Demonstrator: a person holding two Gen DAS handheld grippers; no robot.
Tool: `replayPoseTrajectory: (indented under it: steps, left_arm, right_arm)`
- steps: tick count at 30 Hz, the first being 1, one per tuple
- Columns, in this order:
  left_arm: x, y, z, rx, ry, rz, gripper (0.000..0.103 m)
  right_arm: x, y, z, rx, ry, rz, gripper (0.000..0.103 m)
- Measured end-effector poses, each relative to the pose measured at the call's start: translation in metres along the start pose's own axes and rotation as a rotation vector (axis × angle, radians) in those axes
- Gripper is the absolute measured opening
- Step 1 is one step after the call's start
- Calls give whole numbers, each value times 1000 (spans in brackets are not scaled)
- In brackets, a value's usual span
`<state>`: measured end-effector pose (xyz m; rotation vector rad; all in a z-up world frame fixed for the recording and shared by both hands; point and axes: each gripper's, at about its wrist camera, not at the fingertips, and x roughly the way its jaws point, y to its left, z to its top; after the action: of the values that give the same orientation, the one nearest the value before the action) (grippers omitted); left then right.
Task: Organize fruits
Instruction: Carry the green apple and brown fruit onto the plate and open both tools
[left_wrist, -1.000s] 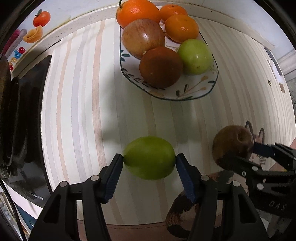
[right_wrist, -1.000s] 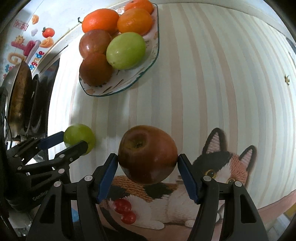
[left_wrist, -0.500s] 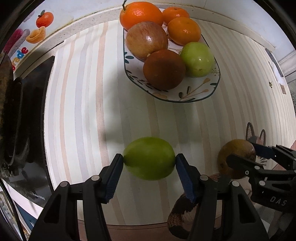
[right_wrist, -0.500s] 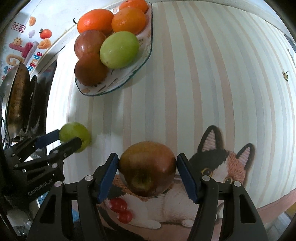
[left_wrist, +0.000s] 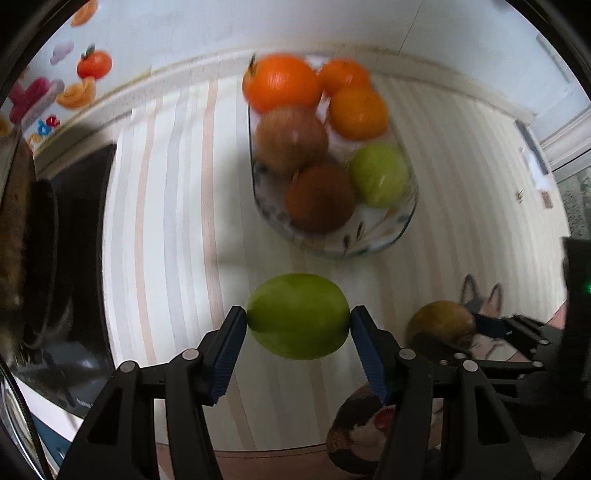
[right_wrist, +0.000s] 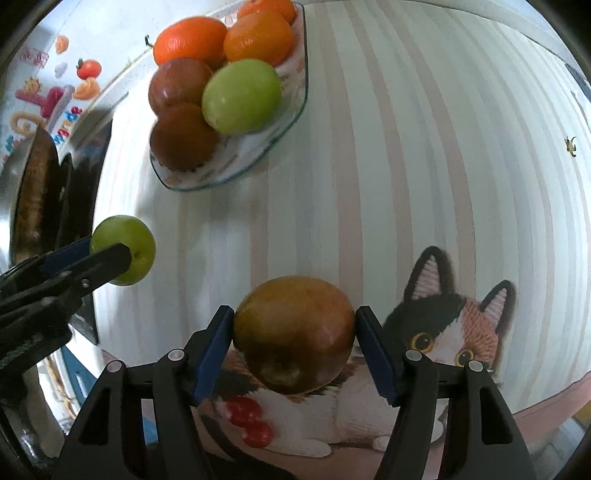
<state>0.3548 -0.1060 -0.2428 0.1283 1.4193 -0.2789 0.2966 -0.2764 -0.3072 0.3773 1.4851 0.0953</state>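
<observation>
Holding one fruit in each tool, we have the left gripper (left_wrist: 298, 325) clenched across the widest part of a smooth, round green apple (left_wrist: 298, 315), and the right gripper (right_wrist: 294, 334) clamped the same way on a round, glossy red-brown apple (right_wrist: 294, 333). Both fruits appear to hang clear of the striped tablecloth (right_wrist: 406, 166), though the fisheye makes the gap hard to judge. From the left wrist view, the oval patterned ceramic plate (left_wrist: 369, 240) lies toward 12 o'clock, already carrying three oranges, two reddish apples and a green one; the red-brown apple sits at about 3 o'clock. From the right wrist view, the plate is at 11 o'clock and the green apple at 9 o'clock.

We judge both apples to be firm and moderately heavy, with waxy skin that could slide against the blue finger pads (right_wrist: 212, 349) — so the present hold across the middle, with the pads on opposite sides, looks like the sound one. Squeezing harder would risk bruising rather than crushing. The plate is crowded, and round fruit rolls — we would set each apple into a bare spot near the closer rim, low and gently, since a nudge could send a neighbour over the shallow edge.
</observation>
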Motion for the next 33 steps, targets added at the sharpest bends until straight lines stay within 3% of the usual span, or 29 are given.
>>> replayPoseTrajectory:
  steps: [4,8,13,17,28,33]
  left_arm:
    - [-34,-1,42,11,-55,-39,56]
    - [-65,-1,108,42,-126,-45,56]
    - [-67,-1,178,97,-169,14,56]
    - [-42,-3,222,125,-129,24,56]
    - [28,-9,260,155,-9,22,56]
    - [33,-22,259,196,-24,56,55]
  right_arm:
    - [-28,-2,28,45,-64,76,69]
    - [-59,0,73,61,-157,116,69]
    - [-66,5,131,89,-225,155,69]
    - [-50,20,159,97,-225,167,69]
    - [-27,25,170,73,-220,154,69]
    - [-26,26,169,68,-222,148,70]
